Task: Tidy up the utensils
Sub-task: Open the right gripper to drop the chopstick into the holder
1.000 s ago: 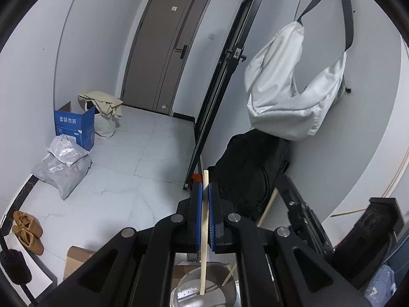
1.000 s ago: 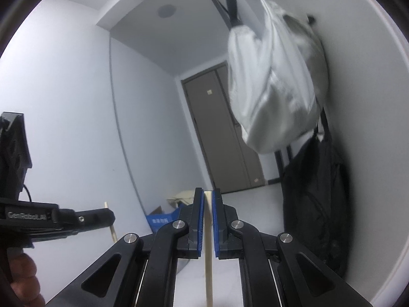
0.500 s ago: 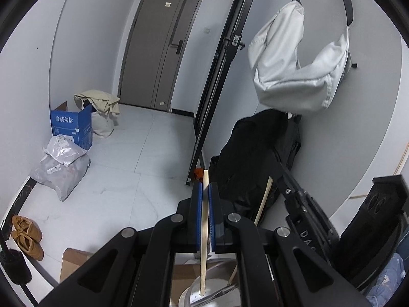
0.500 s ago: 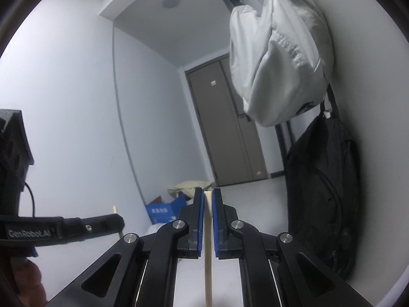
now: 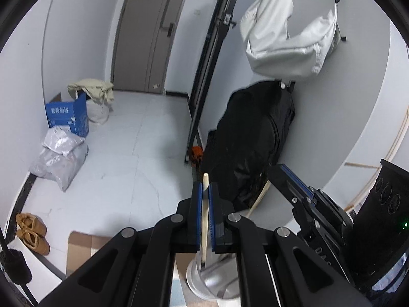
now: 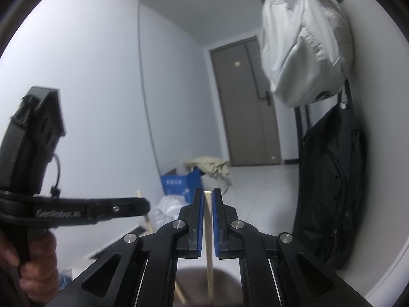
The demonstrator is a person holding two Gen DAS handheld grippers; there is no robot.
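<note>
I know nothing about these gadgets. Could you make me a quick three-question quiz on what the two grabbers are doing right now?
1. True or false: the left gripper is shut on a wooden chopstick.
2. What does the right gripper hold? A) spoon B) chopstick C) nothing
3. What stands below the left gripper's chopstick?

Key
1. True: the blue fingers clamp it.
2. B: its own chopstick.
3. A shiny metal cup, with the chopstick's lower end over its mouth.

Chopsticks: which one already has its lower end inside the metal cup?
The chopstick clamped in the left gripper: its tip sits inside the metal cup. The right gripper's chopstick slants beside it, lower end hidden.
</note>
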